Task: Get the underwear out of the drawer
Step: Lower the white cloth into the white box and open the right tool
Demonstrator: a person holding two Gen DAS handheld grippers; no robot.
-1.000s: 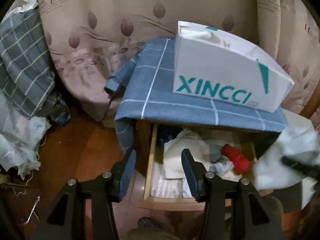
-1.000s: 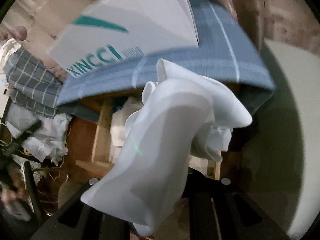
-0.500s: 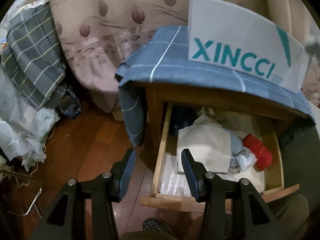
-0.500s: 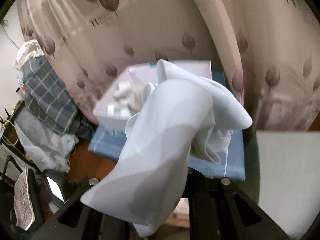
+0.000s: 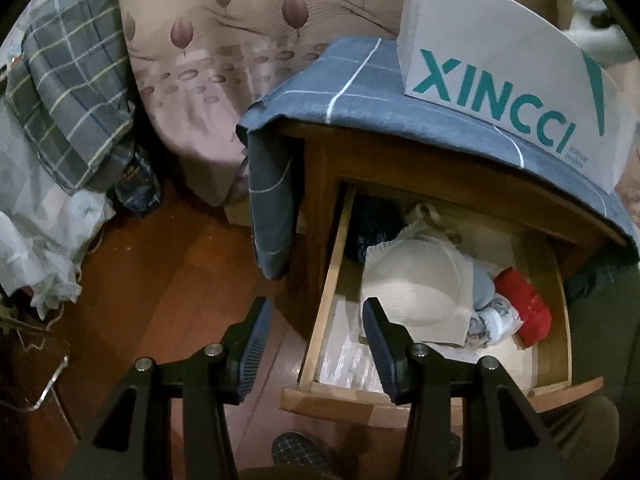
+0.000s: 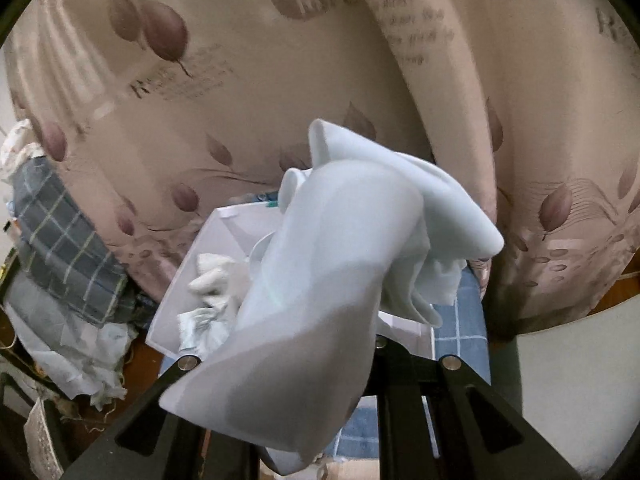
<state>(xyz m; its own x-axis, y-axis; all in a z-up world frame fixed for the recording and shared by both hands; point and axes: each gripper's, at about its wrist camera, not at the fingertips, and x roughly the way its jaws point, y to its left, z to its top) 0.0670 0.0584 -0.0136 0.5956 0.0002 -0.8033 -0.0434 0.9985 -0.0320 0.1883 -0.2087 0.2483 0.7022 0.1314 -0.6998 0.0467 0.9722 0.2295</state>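
Observation:
The wooden drawer point(image 5: 332, 280) of the nightstand stands pulled out. Inside lie a cream bra point(image 5: 416, 292), a red rolled piece point(image 5: 524, 308), pale patterned pieces point(image 5: 492, 320) and a dark item point(image 5: 372, 228) at the back. My left gripper point(image 5: 316, 344) is open and holds nothing; its fingers straddle the drawer's left wall from above. My right gripper point(image 6: 320, 320) is shut on pale white underwear point(image 6: 340, 260), which drapes over its fingers and hides the tips. It hangs over the open white box point(image 6: 216, 248). The same cloth point(image 5: 592, 28) shows at the left wrist view's top right.
The white XINCCI box point(image 5: 500, 80) sits on a blue checked cloth point(image 5: 360, 92) covering the nightstand and holds white garments point(image 6: 208, 284). A leaf-print curtain point(image 6: 240, 80) hangs behind. Plaid bedding point(image 5: 68, 96) is piled at left on the wood floor. A slippered foot point(image 5: 300, 452) is below.
My right gripper has carried the white underwear up from the drawer to above the box. My left gripper has sunk closer to the drawer, still open.

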